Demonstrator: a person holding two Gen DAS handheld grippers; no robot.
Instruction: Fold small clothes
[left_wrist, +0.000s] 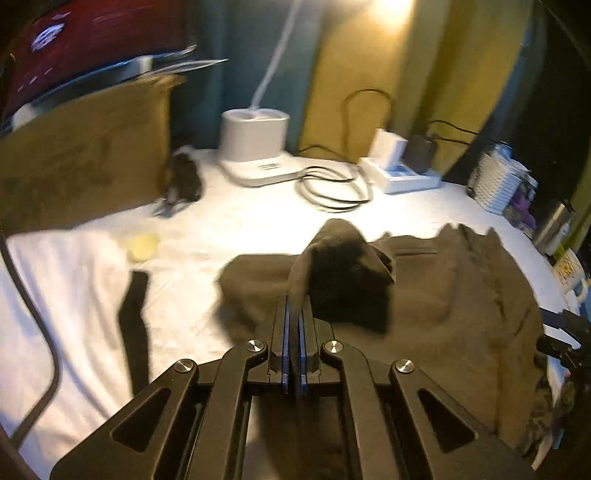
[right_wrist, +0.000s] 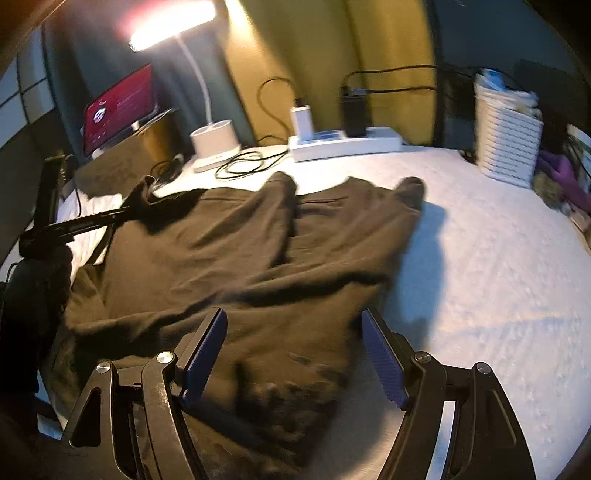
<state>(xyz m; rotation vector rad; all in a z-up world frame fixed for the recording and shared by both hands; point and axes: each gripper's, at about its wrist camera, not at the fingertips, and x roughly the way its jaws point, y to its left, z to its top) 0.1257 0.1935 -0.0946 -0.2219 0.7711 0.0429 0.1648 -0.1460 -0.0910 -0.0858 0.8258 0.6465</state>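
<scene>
A dark olive-brown garment (right_wrist: 240, 251) lies spread on the white cloth-covered table (right_wrist: 498, 258). My left gripper (left_wrist: 294, 299) is shut on a corner of the garment (left_wrist: 332, 251) and holds it lifted, so the cloth folds over above the rest. In the right wrist view the left gripper (right_wrist: 125, 212) shows at the garment's far left corner. My right gripper (right_wrist: 293, 325) is open and empty, its blue pads (right_wrist: 207, 343) spread just above the garment's near edge.
At the back stand a white lamp base (left_wrist: 255, 147), a coiled black cable (left_wrist: 332, 188), a white power strip (right_wrist: 343, 142) with plugs, a cardboard box (left_wrist: 85, 155) with a laptop (right_wrist: 118, 107), and a white basket (right_wrist: 508, 140). A mug (left_wrist: 570, 277) stands right; a black strap (left_wrist: 135, 325) lies left.
</scene>
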